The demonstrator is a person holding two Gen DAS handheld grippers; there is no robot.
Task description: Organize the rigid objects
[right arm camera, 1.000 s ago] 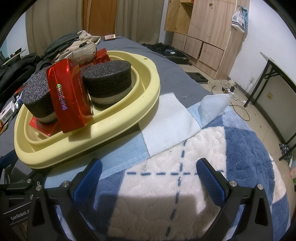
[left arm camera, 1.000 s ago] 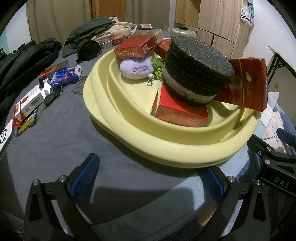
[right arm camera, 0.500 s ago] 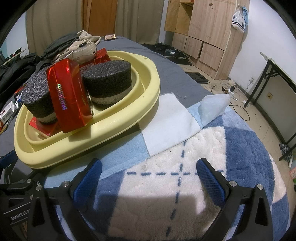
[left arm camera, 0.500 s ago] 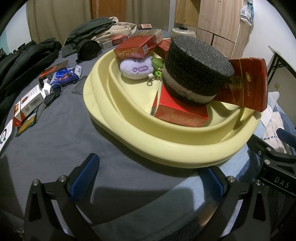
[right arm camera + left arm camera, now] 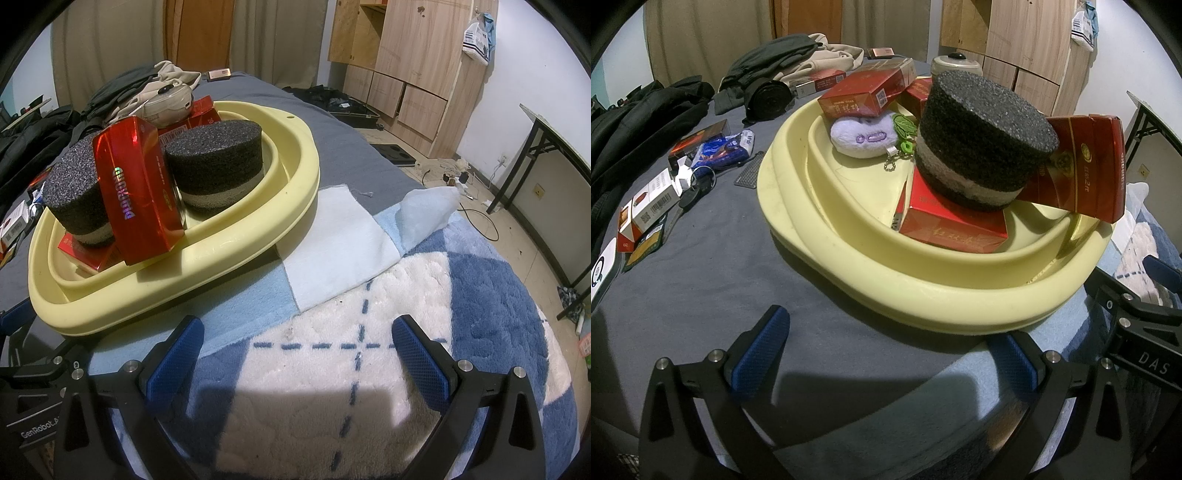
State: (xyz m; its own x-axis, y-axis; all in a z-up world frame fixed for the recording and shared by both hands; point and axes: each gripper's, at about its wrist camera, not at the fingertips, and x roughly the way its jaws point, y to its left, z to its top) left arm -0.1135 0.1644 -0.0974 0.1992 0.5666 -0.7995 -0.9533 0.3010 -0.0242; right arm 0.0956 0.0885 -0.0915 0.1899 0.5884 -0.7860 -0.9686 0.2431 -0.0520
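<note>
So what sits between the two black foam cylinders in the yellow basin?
A shiny red box stands tilted between the foam cylinders, shown in the right wrist view.

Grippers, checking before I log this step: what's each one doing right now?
Left gripper: open, holding nothing, just short of the yellow basin.
Right gripper: open, holding nothing, over the blue and white blanket.
</note>
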